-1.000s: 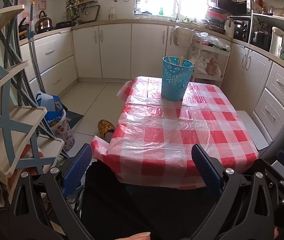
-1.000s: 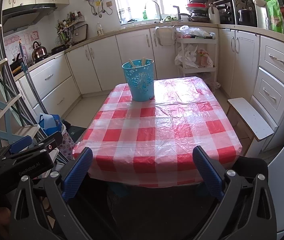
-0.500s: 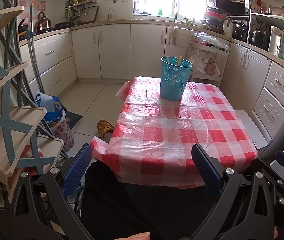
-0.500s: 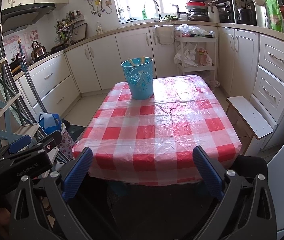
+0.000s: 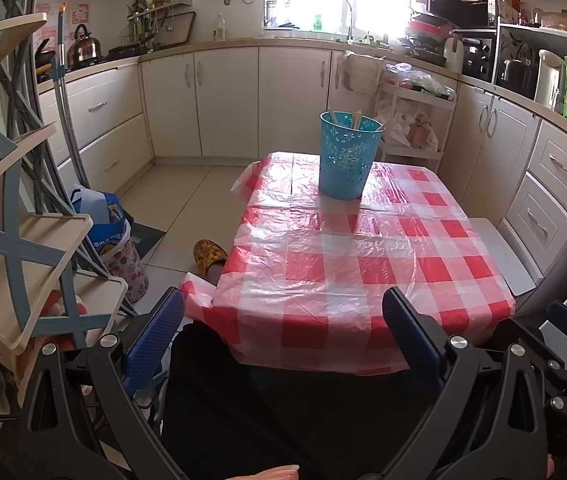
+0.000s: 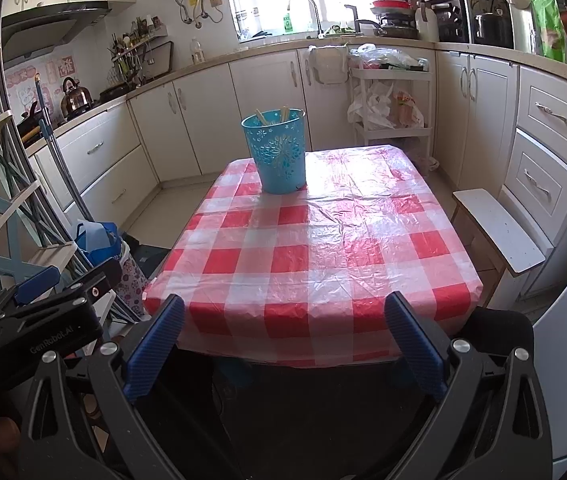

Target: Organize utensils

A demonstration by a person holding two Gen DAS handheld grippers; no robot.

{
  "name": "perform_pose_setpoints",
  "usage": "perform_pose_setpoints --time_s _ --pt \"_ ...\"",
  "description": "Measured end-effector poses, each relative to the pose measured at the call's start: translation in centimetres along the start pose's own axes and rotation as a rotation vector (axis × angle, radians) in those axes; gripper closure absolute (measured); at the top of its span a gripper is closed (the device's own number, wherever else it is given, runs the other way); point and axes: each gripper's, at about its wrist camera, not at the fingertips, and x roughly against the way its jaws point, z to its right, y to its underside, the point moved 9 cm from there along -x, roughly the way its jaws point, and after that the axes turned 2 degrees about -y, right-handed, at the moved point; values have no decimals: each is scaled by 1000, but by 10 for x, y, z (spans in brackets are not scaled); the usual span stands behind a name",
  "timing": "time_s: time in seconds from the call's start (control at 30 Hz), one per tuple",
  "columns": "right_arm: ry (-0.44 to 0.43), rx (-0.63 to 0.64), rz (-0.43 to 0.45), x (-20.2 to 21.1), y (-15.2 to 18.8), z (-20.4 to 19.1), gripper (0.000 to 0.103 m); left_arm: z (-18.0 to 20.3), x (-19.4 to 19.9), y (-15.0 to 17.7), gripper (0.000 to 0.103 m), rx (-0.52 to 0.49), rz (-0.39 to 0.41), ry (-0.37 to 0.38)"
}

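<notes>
Here the bin point(image 5: 348, 156) stands upright on the far part of the table point(image 5: 363, 264), near its far-left corner in the right wrist view, and it is the only thing on the red-checked cloth point(image 6: 323, 248). A few pale sticks point(image 5: 357, 118) poke above its rim, leaning against the inner wall; they look like chopsticks or wooden handles, though they are too small to name with certainty.

The left gripper point(image 5: 283, 336) hangs off the near edge of the table, its jaws spread wide with nothing between them. The right gripper point(image 6: 283, 336) is likewise held short of the near edge, jaws wide and empty. Both are well apart from the bin.

As a judgement, the utensils are light, stiff and thin, so they would slip or pivot if pinched at the very tip. A hold just below the tops, where they clear the rim, seems the best place, with the fingers closing across the narrow side. The bin itself appears to be thin perforated plastic, light and tall, so it may tip or slide on the glossy plastic cloth if a stick drags on its wall while being lifted. Steadying the rim with one gripper while the other draws a stick straight up would likely guard against that. How many sticks lie deeper inside cannot be told from either view.
</notes>
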Motion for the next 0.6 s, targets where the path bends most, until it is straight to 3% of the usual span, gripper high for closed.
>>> perform_pose_setpoints --time_s 0.6 --pt "0 5 -4 -2 2 -2 7 0 0 0 8 -27 6 -8"
